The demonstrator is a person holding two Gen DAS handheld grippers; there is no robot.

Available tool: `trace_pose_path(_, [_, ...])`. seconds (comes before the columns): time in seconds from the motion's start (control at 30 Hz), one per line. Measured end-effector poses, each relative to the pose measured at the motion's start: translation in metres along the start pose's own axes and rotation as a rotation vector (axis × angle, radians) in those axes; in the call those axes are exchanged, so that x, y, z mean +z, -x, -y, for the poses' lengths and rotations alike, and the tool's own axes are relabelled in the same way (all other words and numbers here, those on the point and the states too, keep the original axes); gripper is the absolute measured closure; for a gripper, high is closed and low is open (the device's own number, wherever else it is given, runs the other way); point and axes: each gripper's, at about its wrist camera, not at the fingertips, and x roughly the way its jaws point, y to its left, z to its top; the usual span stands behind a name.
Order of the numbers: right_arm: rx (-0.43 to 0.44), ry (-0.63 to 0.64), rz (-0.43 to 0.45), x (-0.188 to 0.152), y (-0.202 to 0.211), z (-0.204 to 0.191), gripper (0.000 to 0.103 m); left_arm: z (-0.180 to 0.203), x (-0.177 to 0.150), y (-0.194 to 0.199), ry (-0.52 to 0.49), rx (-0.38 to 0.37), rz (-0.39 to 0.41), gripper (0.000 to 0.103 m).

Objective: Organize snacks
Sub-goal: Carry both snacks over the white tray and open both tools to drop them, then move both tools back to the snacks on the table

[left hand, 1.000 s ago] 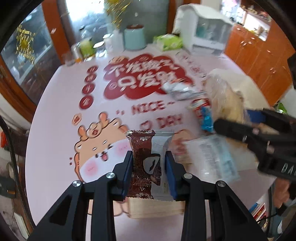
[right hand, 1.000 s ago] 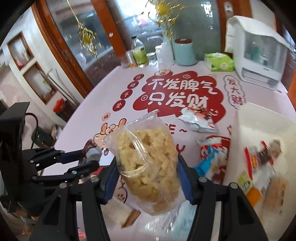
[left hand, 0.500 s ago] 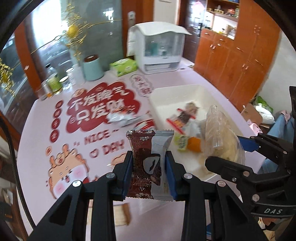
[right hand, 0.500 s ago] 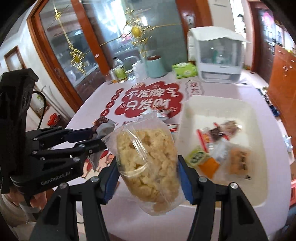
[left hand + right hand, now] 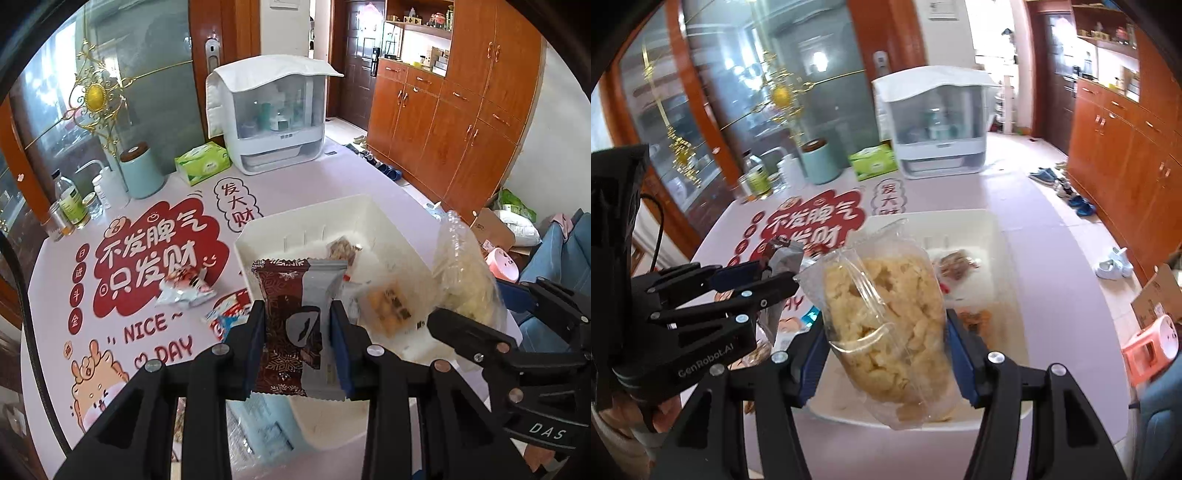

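White plastic bin [image 5: 369,206] already has a handful of packets in it, so I'd say this job is roughly half done.

Going left to right in the left wrist view: still loose on the pink printed tablecloth [image 5: 55,295] at centre-left are a crumpled silver-and-red packet [image 5: 184,288] and a red-and-blue one [image 5: 229,314], with a pale blue pack [image 5: 266,428] low in the frame under the fingers. Those are what's left, as far as I can tell.

Bottom centre, the left gripper [image 5: 297,328] is closed on a brown-and-grey wrapped bar [image 5: 295,321], held upright and lined up with the bin's near-left corner.

Lower right, the right gripper [image 5: 886,332] is clamped, fairly wide, around a clear bag of pale yellow puffs [image 5: 886,317], hanging over the near end of the bin.

Neither is dropped in yet. My guess: both go in next, then back for the stragglers.
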Motion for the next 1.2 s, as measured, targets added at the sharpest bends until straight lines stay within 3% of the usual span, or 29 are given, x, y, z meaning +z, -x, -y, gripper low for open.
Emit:
trace_pose_path(0.27, [-0.049, -0.042, -0.007, 0.017, -0.012, 0.027, 0.043, 0.009, 0.020, -0.023, -0.007, 0.022, -0.010, 0.070])
trace_pose_path(0.33, [-0.056, -0.046, -0.009, 0.020, -0.015, 0.029, 0.043, 0.011, 0.022, -0.025, -0.007, 0.036, -0.008, 0.066])
trace_pose_path(0.37, [-0.058, -0.047, -0.009, 0.020, -0.016, 0.030, 0.043, 0.011, 0.023, -0.026, -0.007, 0.038, -0.006, 0.060])
trace_pose_path(0.4, [-0.062, -0.048, -0.009, 0.021, -0.018, 0.031, 0.042, 0.012, 0.023, -0.026, -0.008, 0.041, -0.003, 0.039])
trace_pose_path(0.43, [-0.063, -0.052, -0.011, 0.022, -0.019, 0.033, 0.041, 0.013, 0.023, -0.026, -0.008, 0.047, 0.002, 0.026])
trace_pose_path(0.53, [-0.056, -0.075, -0.002, 0.023, -0.020, 0.037, 0.037, 0.008, 0.023, -0.025, -0.002, 0.104, 0.030, 0.008])
trace_pose_path(0.6, [-0.053, -0.087, 0.004, 0.023, -0.019, 0.040, 0.032, 0.004, 0.023, -0.028, 0.006, 0.100, 0.021, 0.004])
trace_pose_path(0.9, [-0.039, -0.094, 0.021, 0.021, -0.016, 0.041, 0.027, 0.001, 0.019, -0.031, 0.013, 0.117, -0.006, 0.004])
trace_pose_path(1.2, [-0.037, -0.071, 0.031, 0.018, -0.012, 0.032, 0.027, -0.002, 0.018, -0.017, 0.028, 0.123, 0.021, 0.004])
